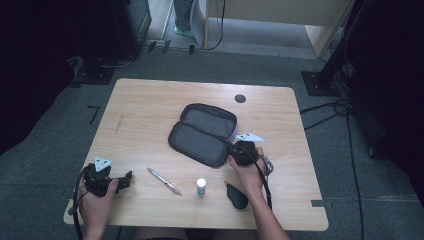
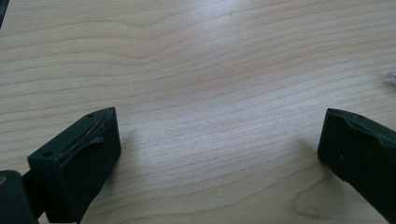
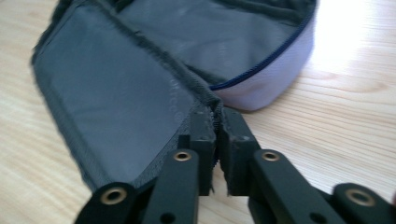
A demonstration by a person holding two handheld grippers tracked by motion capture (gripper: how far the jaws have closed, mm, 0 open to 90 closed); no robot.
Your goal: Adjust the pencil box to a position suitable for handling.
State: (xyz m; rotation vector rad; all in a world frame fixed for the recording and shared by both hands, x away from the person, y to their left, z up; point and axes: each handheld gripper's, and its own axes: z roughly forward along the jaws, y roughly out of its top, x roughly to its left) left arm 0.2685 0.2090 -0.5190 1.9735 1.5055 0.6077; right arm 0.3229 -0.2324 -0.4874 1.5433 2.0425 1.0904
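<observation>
the right gripper (image 3: 217, 123) pinches the edge of an open pencil case (image 1: 202, 134) at the middle of the bench (image 1: 150, 100), its fingers (image 3: 201, 135) nearly together on the fabric rim where the flat lid meets the zip. the hold is thin: only the seam and a sliver of cloth sit between the pads, so any pull across the bench could let the fabric slide free and the lid flop back. a harder tug may instead drag the whole case toward the near right corner, since nothing pins its far half down. the case is soft and light, and probably follows the gripper rather than unfolding.

in the high view the right hand (image 1: 248, 172) reaches in from the near edge, wrist low, the gripper pointing away from the person at the case's right end. the left gripper (image 1: 107, 181) rests close to the near left corner, well apart from the case, its fingers (image 2: 79, 158) spread wide over bare wood with nothing between them. a pen (image 1: 164, 181), a small bottle (image 1: 201, 186) and a dark pouch (image 1: 236, 196) lie along the near edge, close enough that a sliding case or a sweeping forearm could knock the upright bottle over.
</observation>
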